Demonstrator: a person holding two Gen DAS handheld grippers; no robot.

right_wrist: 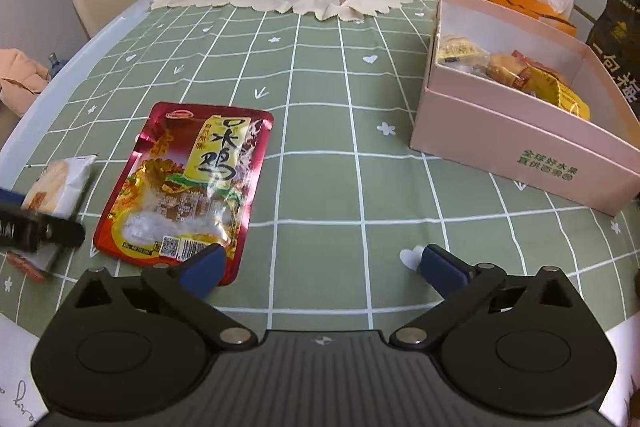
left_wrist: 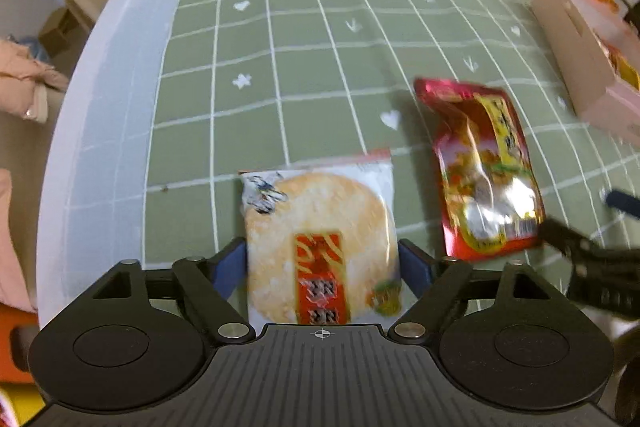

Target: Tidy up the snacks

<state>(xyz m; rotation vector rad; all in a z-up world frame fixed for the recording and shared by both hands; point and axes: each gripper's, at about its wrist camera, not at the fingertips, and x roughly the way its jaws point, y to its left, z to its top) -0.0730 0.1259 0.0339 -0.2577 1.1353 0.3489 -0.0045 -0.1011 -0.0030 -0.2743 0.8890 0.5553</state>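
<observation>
Two snack packets lie flat on the green checked worktop, both claws released.

The left claw [left_wrist: 322, 263] is spread with the rice cracker packet [left_wrist: 320, 243] between its fingers, untouched; the right claw [right_wrist: 320, 263] gapes beside the red pouch [right_wrist: 184, 183], toward the left edge; the pink box [right_wrist: 520, 131] sits at the right edge.
</observation>
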